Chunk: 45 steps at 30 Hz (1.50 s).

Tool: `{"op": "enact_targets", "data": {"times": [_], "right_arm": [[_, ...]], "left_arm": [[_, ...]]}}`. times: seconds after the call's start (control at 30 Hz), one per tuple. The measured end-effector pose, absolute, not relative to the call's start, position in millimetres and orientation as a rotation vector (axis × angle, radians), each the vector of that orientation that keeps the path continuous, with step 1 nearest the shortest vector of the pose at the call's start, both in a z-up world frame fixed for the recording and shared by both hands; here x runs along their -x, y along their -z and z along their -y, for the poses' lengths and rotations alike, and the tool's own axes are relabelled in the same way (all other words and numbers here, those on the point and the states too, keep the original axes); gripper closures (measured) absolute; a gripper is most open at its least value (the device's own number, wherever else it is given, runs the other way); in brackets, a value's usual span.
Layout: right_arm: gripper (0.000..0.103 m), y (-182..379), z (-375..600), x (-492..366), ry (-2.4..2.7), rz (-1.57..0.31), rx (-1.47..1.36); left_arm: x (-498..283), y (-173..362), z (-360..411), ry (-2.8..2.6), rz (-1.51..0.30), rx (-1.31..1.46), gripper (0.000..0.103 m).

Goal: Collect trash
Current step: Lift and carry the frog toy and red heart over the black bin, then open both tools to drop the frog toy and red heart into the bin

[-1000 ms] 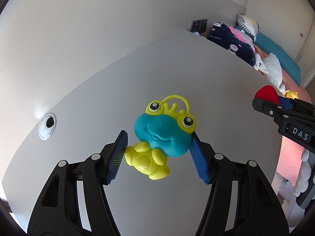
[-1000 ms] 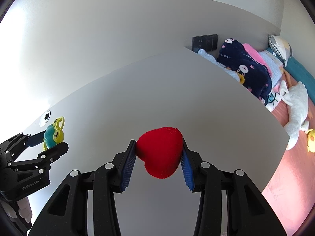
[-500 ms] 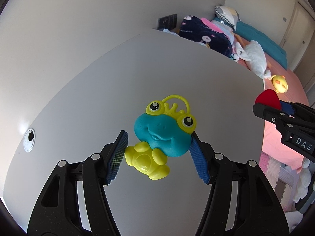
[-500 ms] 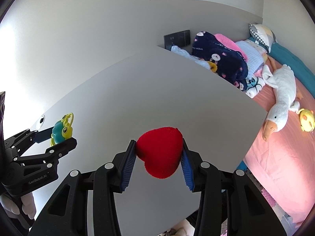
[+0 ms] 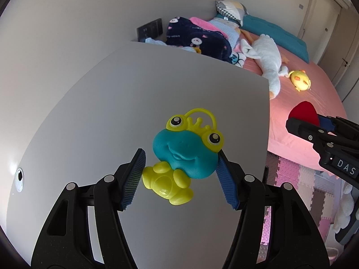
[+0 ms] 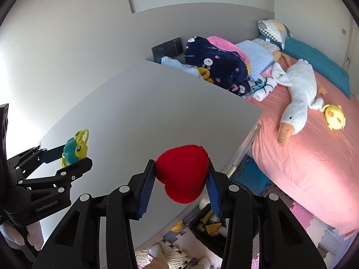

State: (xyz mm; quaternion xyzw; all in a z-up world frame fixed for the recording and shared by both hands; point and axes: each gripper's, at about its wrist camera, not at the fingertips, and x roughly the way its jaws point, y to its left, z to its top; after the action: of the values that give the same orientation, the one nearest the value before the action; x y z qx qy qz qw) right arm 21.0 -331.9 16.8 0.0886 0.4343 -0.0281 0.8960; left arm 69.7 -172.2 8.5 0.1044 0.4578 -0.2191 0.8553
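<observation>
My left gripper [image 5: 180, 176] is shut on a teal and yellow frog toy [image 5: 186, 154], held above the grey table [image 5: 134, 89]. The frog toy [image 6: 74, 149] also shows at the left of the right wrist view, in the left gripper [image 6: 67, 157]. My right gripper [image 6: 180, 182] is shut on a red plush heart [image 6: 182, 172], held over the table's near right edge. The heart [image 5: 304, 113] shows at the right of the left wrist view.
A pink bed [image 6: 314, 157] lies to the right with a white goose plush [image 6: 298, 94], a yellow chick toy [image 6: 335, 115] and folded blankets [image 6: 219, 67]. A dark bin with scraps [image 6: 211, 228] sits on foam floor mats below the table edge. A cable hole [image 5: 19, 178] is at the table's left.
Both grippers have swung to the right with their toys still held. The bed, floor mats and bin have come into view.
</observation>
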Motion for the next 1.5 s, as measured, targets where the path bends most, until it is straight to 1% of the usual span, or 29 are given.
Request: {"op": "enact_targets", "data": {"times": [0.8,1.2,1.5], "right_arm": [[0.058,-18.1,451.4,58.5,0.279,-0.863,-0.299],[0.058,-19.0,492.2,86.4,0.380,-0.851,-0.348],[0.058,-15.7,509.5,91.3,0.432,-0.862,-0.358]], "left_arm": [[-17.6,-8.6,308.5,0.709,-0.944,-0.366,0.042],[8.6,-2.8,355.4,0.829,-0.949,-0.429,0.042],[25.2,2.0,377.2,0.906,-0.959,-0.469,0.041]]}}
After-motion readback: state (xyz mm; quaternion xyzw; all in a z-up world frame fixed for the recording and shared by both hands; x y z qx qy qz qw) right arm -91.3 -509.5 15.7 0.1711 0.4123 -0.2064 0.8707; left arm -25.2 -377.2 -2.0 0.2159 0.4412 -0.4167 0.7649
